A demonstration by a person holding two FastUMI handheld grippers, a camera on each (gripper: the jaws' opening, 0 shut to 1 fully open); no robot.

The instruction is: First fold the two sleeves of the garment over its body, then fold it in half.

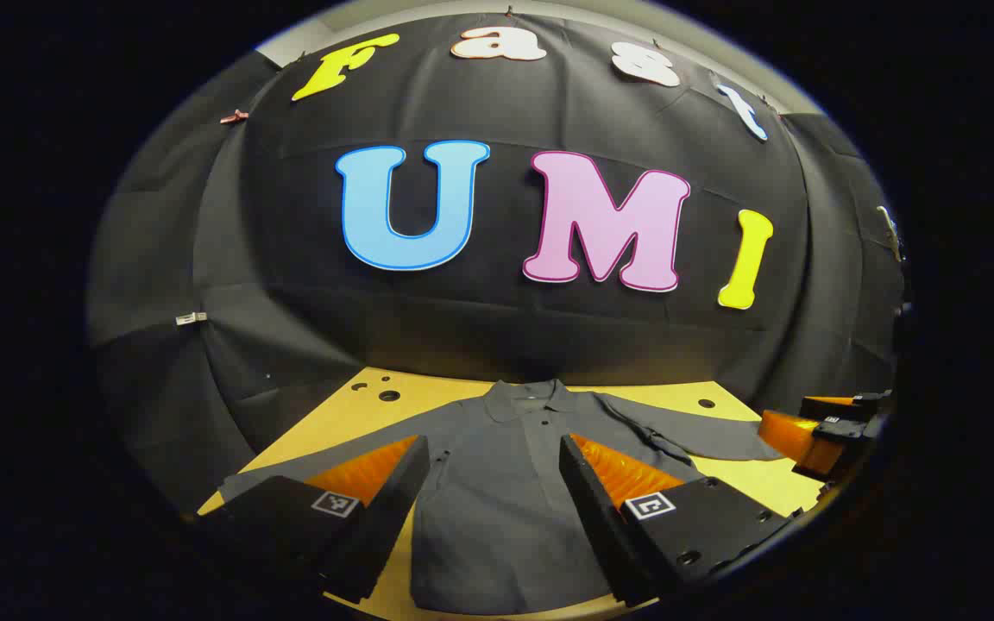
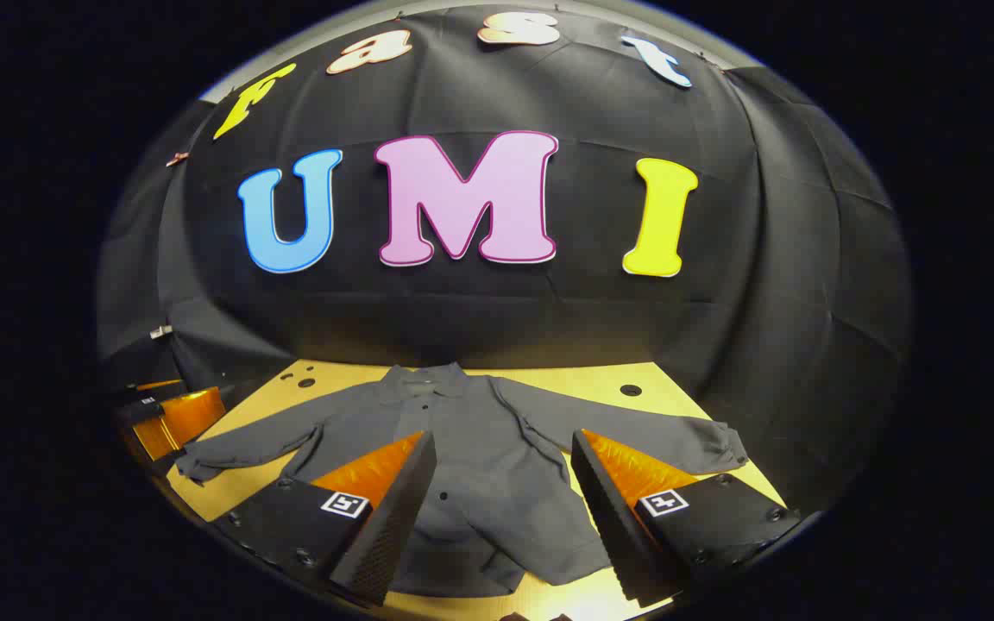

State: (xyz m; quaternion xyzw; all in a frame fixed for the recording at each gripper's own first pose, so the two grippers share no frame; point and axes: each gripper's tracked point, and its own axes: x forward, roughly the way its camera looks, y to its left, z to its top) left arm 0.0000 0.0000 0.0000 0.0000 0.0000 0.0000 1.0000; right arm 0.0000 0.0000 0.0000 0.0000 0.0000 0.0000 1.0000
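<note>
A grey long-sleeved shirt (image 1: pixel 497 517) lies flat on the yellow table (image 1: pixel 359 405), its collar toward the wall. In the right gripper view the shirt (image 2: pixel 480 405) has both sleeves spread out, one sleeve (image 2: pixel 247 448) to the left and the other sleeve (image 2: pixel 678 440) to the right. My left gripper (image 1: pixel 493 453) hovers open above the shirt's body, holding nothing. My right gripper (image 2: pixel 504 444) is open too, above the lower body of the shirt. At that view's left edge the left gripper (image 2: pixel 169 414) sits near the left cuff. The right gripper (image 1: pixel 833 431) appears beside the right sleeve (image 1: pixel 704 440).
The black cloth wall closes off the table's far side. Small round holes (image 1: pixel 389 395) mark the tabletop near its back corners, one hole (image 2: pixel 631 390) at the right. Bare table (image 2: pixel 600 384) shows around the shoulders and beyond the sleeves.
</note>
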